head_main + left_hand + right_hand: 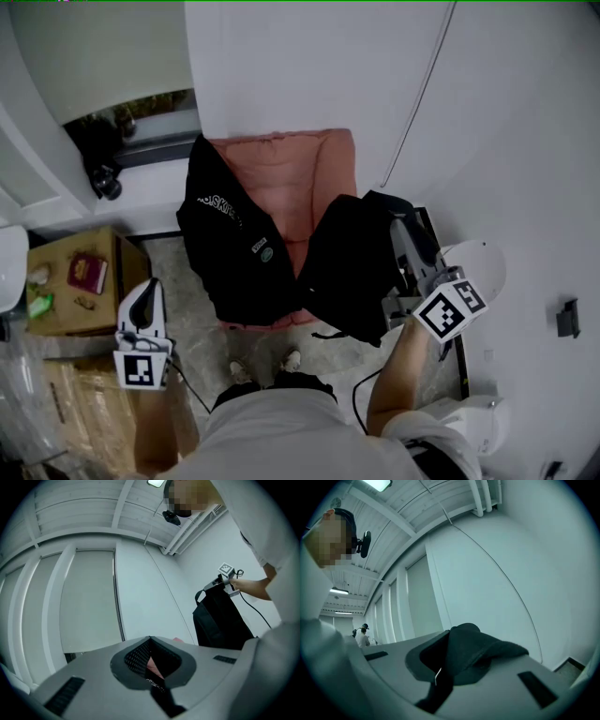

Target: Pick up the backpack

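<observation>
Backpack (352, 272): black, soft-sided, hanging slack directly below the fingers of the right gripper (401, 232), its body sagging toward the floor (192, 347) at the front corner of a pink armchair (291, 173). Whether its base clears everything beneath cannot be told. Right fingers: closed on a fold of black fabric at the pack's top, which fills the gap between them; grab loop or strap end, not distinguishable. Left gripper (148, 289): fingers drawn together on nothing, well apart from the pack, on the far side of the chair from the right fingers. Black jacket (225, 248) with white lettering: draped over the chair, between the two sets of fingers, touching neither. Low wooden desk (66, 323): just beyond the left fingers, carrying a red booklet (87, 272). Handling, judged: limp textile that crumples rather than holds shape, so the load will swing under the fingers. The slack folds suggest light filling and a light to moderate weight. Woven webbing is unlikely to slip between closed pads, and nothing looks fragile. Best hold: the top loop or the root of a shoulder strap, where stitching carries the weight and the pack hangs upright. A pinch of loose panel fabric would likely creep.
</observation>
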